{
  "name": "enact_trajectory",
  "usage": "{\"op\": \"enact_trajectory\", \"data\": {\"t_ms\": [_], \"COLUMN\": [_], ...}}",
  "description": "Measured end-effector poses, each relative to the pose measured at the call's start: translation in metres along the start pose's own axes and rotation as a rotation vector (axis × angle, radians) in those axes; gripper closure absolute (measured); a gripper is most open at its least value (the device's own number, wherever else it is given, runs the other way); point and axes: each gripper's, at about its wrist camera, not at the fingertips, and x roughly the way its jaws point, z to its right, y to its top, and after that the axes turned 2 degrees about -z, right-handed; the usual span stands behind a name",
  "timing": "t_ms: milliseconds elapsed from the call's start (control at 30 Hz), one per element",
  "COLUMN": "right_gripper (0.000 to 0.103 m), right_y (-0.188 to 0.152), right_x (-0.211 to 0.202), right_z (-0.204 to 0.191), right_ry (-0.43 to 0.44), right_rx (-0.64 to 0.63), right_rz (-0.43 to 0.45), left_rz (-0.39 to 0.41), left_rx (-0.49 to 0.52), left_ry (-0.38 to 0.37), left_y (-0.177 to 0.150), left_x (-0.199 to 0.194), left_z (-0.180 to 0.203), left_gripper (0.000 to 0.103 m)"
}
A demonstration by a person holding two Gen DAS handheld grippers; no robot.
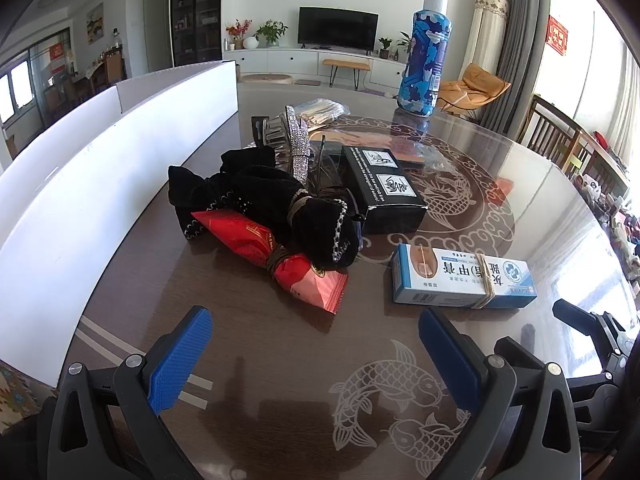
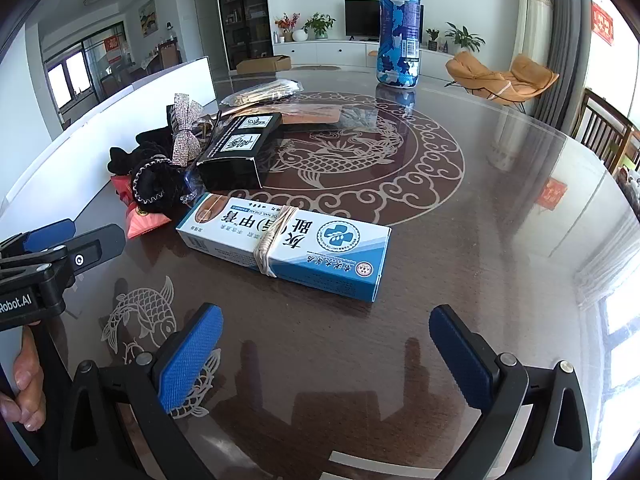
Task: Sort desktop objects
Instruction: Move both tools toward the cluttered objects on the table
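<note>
A: Desktop objects sit piled on the table (image 1: 500,200), left of centre; string-tied ointment box (image 2: 288,244) lies nearest, apart from the black box (image 2: 240,152).
B: Grippers?
A: Left hand-held gripper (image 1: 316,356) and right hand-held gripper (image 2: 326,354) both released, empty.
B: Risk?
A: Box may skid on the glossy top; black velvet bow (image 1: 280,208) overlaps the red packet (image 1: 280,260), could drag it.

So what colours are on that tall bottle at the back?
The tall bottle is blue-and-white camouflage with a white cap; the right wrist view shows it best.

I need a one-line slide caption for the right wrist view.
Open right gripper hovers before a blue-and-white cardboard box tied with twine on the glossy round wooden table.
</note>
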Motion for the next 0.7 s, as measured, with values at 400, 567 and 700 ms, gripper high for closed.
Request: {"op": "enact_trajectory", "data": {"t_ms": [400, 567, 700], "right_gripper": [0.0, 0.0, 0.0], "right_y": [0.006, 0.009, 0.016], "right_x": [0.004, 0.012, 0.022], "right_z": [0.0, 0.0, 0.002], "right_ry": [0.003, 0.006, 0.0], "right_rx": [0.007, 0.007, 0.012], "right_rz": [-0.01, -0.032, -0.06], "left_rz": [-0.016, -0.024, -0.02], "left_rx": [-0.063, -0.102, -0.136], "left_ry": [0.009, 0.016, 0.008], "left_y": [0.001, 0.0, 0.0], "left_x": [0.003, 0.003, -0.008], "left_z": [-0.012, -0.021, -0.033], "left_gripper": [0.0, 0.0, 0.0]}}
